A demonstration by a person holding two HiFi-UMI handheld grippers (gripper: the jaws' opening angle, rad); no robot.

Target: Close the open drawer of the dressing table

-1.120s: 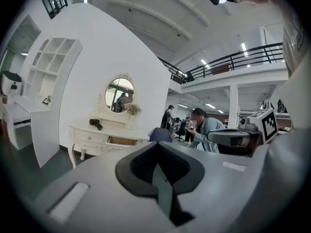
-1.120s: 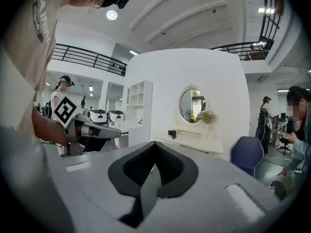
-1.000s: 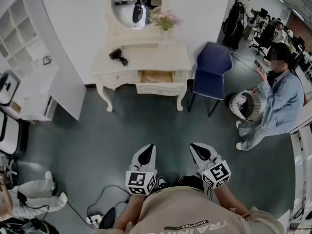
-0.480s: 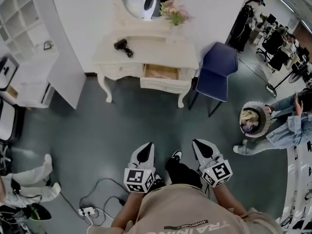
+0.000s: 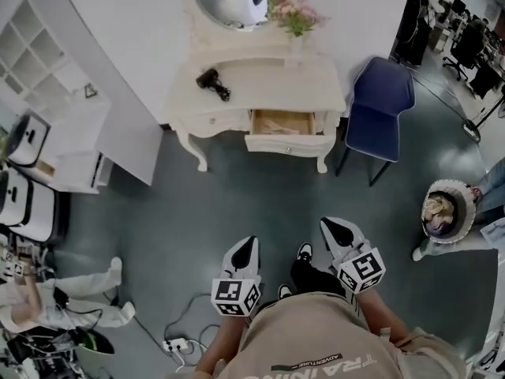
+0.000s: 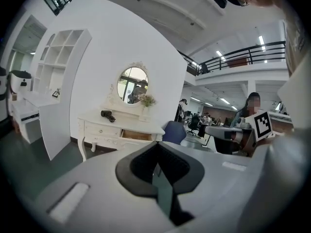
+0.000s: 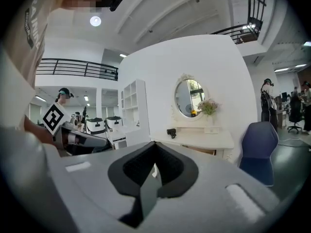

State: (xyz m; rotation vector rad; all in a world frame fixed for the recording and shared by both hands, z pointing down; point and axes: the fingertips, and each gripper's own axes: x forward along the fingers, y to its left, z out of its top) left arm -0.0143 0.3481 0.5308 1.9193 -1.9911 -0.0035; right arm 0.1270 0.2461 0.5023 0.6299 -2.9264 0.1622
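Observation:
The cream dressing table [image 5: 260, 77] stands against the white wall, far ahead of me. Its right-hand drawer [image 5: 285, 124] is pulled out, and the wooden inside shows above the drawer front [image 5: 286, 143]. A black hair dryer [image 5: 213, 82] lies on the tabletop. My left gripper [image 5: 245, 245] and right gripper [image 5: 334, 227] are held close to my body, both shut and empty, well short of the table. The left gripper view shows the left gripper [image 6: 156, 145] pointing toward the table [image 6: 112, 123] and the open drawer [image 6: 136, 135]. In the right gripper view the table [image 7: 199, 140] lies beyond the right gripper [image 7: 154, 145].
A blue chair [image 5: 383, 101] stands just right of the table. A round basket [image 5: 446, 208] sits on the floor at the far right. White shelving [image 5: 47, 69] and a white partition [image 5: 118, 117] are on the left. A cable and power strip [image 5: 175, 343] lie near my feet.
The view has shifted, so the dressing table now sits further right in frame. The person in blue at the right has almost left the picture. Both grippers stay shut near my body.

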